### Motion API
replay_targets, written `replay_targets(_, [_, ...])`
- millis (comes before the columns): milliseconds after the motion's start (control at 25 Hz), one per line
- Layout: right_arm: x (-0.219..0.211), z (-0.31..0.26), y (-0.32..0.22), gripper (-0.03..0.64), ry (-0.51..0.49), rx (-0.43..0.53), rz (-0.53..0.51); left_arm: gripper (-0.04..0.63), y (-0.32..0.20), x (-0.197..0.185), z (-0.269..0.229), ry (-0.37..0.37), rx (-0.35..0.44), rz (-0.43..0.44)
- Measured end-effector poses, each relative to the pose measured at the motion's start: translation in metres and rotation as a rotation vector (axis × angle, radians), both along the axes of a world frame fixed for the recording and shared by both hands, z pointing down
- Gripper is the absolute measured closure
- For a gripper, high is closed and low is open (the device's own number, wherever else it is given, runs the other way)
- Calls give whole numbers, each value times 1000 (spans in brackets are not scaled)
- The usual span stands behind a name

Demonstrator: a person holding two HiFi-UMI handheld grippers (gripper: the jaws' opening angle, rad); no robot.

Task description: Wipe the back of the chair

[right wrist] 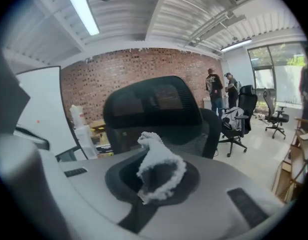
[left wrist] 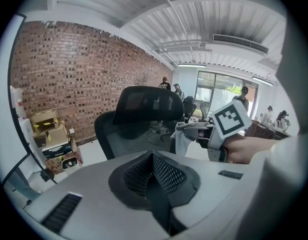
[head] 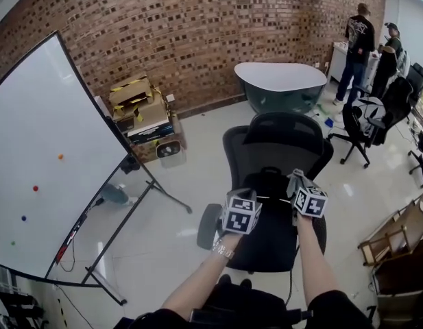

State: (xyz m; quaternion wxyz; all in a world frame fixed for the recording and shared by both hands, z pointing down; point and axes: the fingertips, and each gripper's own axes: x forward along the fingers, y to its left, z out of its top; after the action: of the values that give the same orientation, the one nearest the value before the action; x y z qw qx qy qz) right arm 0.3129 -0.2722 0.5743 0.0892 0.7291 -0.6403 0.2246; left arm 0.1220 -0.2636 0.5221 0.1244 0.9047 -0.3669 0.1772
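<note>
A black mesh office chair stands in front of me with its back and headrest turned toward me. My right gripper is shut on a pale grey cloth, which bunches up between its jaws. It hovers just short of the upper part of the chair back. My left gripper is beside it on the left, shut with nothing between its pads, close to the chair back. In the left gripper view the cloth hangs from the right gripper.
A large whiteboard on a metal stand fills the left. Cardboard boxes lie against the brick wall. A round green table stands behind the chair. Other black chairs, two people and wooden frames are on the right.
</note>
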Motion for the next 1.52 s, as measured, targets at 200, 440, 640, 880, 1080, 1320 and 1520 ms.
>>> replay_targets(200, [-74, -30, 35, 588, 5, 46, -87, 586, 6, 23, -2, -4, 38, 19])
replay_targets(440, [-90, -2, 63, 586, -8, -3, -112, 586, 31, 30, 23, -5, -4, 36])
replay_targets(640, [-91, -21, 83, 586, 22, 1, -153, 586, 49, 37, 9, 16, 4, 26])
replay_targets(880, [-106, -45, 112, 586, 29, 47, -163, 586, 78, 19, -2, 25, 21, 10])
replay_targets(1080, [-141, -42, 156, 586, 83, 34, -157, 586, 119, -10, 3, 26, 13, 31])
replay_targets(1320, [-213, -23, 236, 586, 22, -6, -147, 586, 197, -78, 19, 20, -34, 44])
replay_targets(1520, [-273, -13, 291, 586, 37, -24, -194, 586, 239, -117, 37, 9, -65, 48])
